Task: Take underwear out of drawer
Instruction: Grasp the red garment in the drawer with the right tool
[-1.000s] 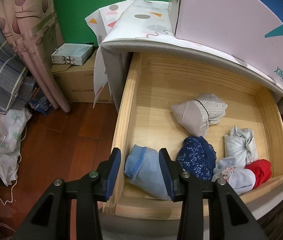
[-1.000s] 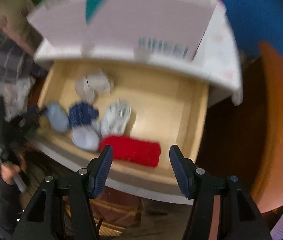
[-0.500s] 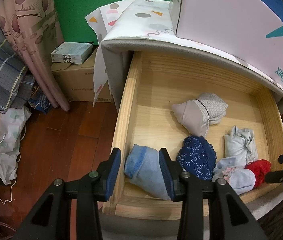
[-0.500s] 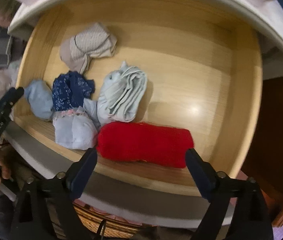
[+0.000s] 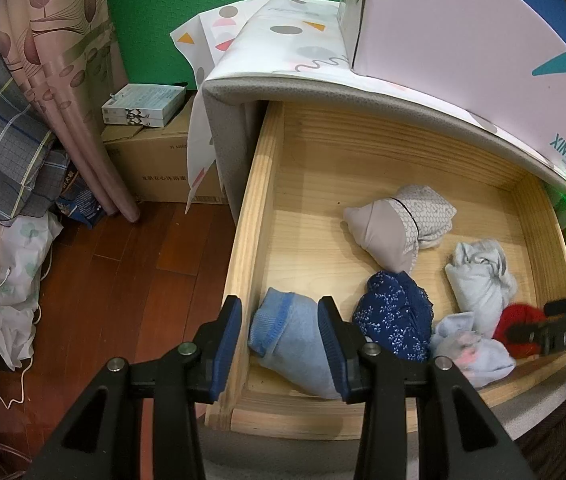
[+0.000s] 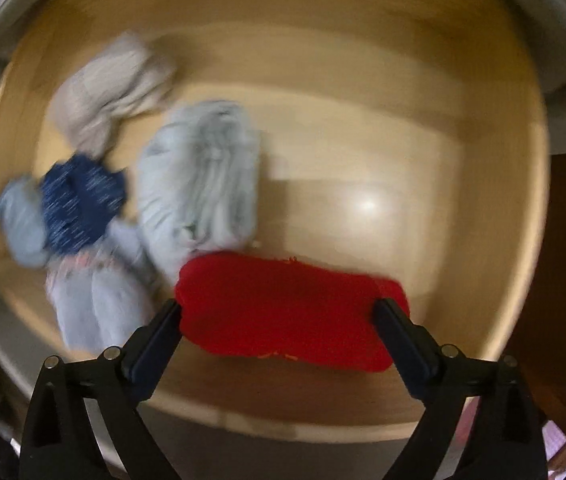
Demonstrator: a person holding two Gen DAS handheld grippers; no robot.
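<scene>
The wooden drawer (image 5: 267,184) stands pulled out with several rolled underwear inside. The red roll (image 6: 291,312) lies by the front wall. My right gripper (image 6: 279,312) points down over it, jaws opening wide, one fingertip at each end of the roll, not pressing it. In the left wrist view that gripper (image 5: 563,328) shows at the right edge beside the red roll (image 5: 517,324). My left gripper (image 5: 279,332) hovers open over the drawer's front left corner, above a light blue roll (image 5: 295,344), nothing held.
Also in the drawer: a navy patterned roll (image 5: 395,320), a beige and white bundle (image 5: 395,228), a pale grey-blue roll (image 6: 203,176), a pale blue piece (image 5: 471,352). A white box (image 5: 463,32) sits on the cabinet top. Cardboard box (image 5: 163,164), curtain and cloth piles stand left.
The right gripper has sunk toward the drawer and spread its jaws wide around the red roll. It has come into the left wrist view at the right edge. The left gripper has stayed still.
</scene>
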